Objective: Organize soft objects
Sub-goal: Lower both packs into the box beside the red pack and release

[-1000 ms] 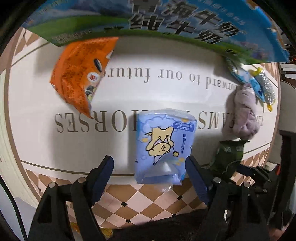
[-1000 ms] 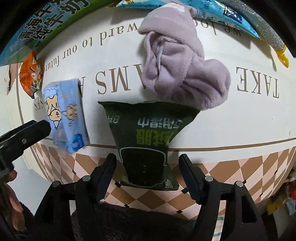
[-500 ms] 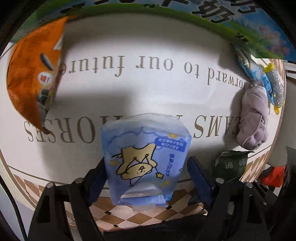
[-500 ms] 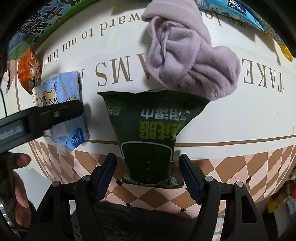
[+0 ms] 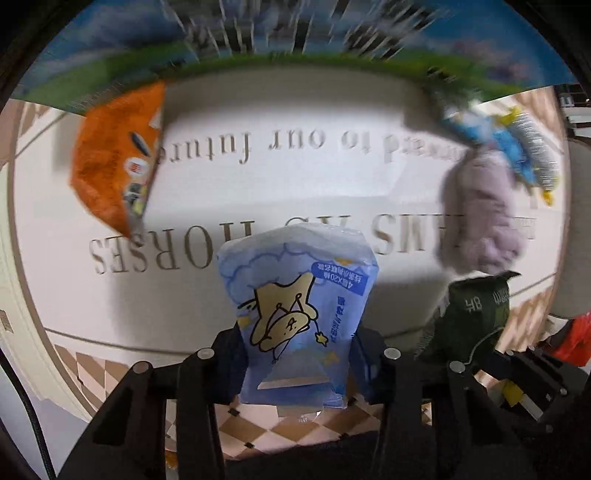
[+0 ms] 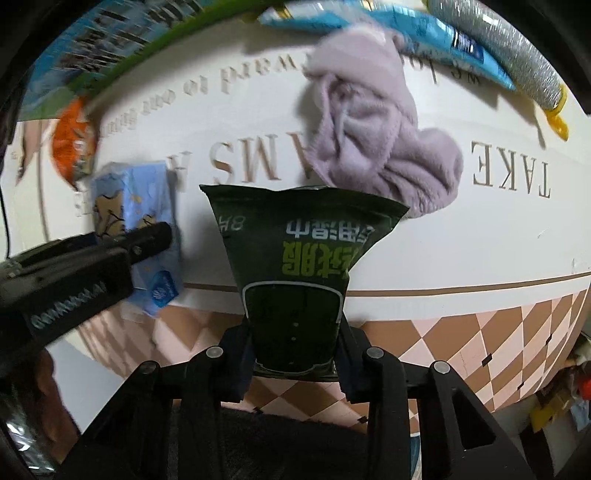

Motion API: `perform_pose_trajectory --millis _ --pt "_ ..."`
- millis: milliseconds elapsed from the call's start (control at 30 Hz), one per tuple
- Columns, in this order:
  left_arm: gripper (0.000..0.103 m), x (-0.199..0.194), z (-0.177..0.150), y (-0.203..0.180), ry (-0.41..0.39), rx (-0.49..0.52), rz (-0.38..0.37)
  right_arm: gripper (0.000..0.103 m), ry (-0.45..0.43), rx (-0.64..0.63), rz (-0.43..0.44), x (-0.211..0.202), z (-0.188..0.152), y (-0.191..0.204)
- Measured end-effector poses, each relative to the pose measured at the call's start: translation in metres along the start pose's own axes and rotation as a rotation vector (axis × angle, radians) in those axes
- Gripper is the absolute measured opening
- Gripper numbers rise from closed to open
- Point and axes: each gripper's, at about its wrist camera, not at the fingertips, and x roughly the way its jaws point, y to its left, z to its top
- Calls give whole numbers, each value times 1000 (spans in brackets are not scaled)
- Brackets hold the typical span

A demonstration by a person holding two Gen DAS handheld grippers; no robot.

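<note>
My left gripper (image 5: 295, 354) is shut on a light-blue tissue pack (image 5: 299, 302) with a cartoon bear, gripping its near end above the white mat (image 5: 295, 184). My right gripper (image 6: 295, 354) is shut on a dark green wipes pack (image 6: 299, 258) by its near end. The tissue pack (image 6: 136, 221) and the left gripper also show at the left of the right wrist view. A lilac fleece cloth (image 6: 376, 136) lies bunched just beyond the green pack; it also shows in the left wrist view (image 5: 484, 214).
An orange snack bag (image 5: 114, 158) lies at the far left. A large blue and green milk bag (image 5: 295, 44) runs along the far edge. A blue packet (image 6: 406, 33) and a silver scrubber (image 6: 517, 70) lie far right. A checkered tablecloth (image 6: 480, 339) borders the mat.
Both grippers have closed from open onto their packs: the left on the blue tissue pack, the right on the green wipes pack. The left view is now blurred with motion.
</note>
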Motion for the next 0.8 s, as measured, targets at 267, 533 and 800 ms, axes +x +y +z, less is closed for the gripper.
perform_pose_trajectory --millis 267,533,800 --pt "43 -142 -9 1 -238 34 -93 38 -160 -102 96 -112 5 26" --pt "43 -189 103 50 -252 -11 -13 38 -326 -161 132 -206 84 69" --pt "43 -153 177 80 -70 -69 -1 38 -233 -147 155 -178 185 111"
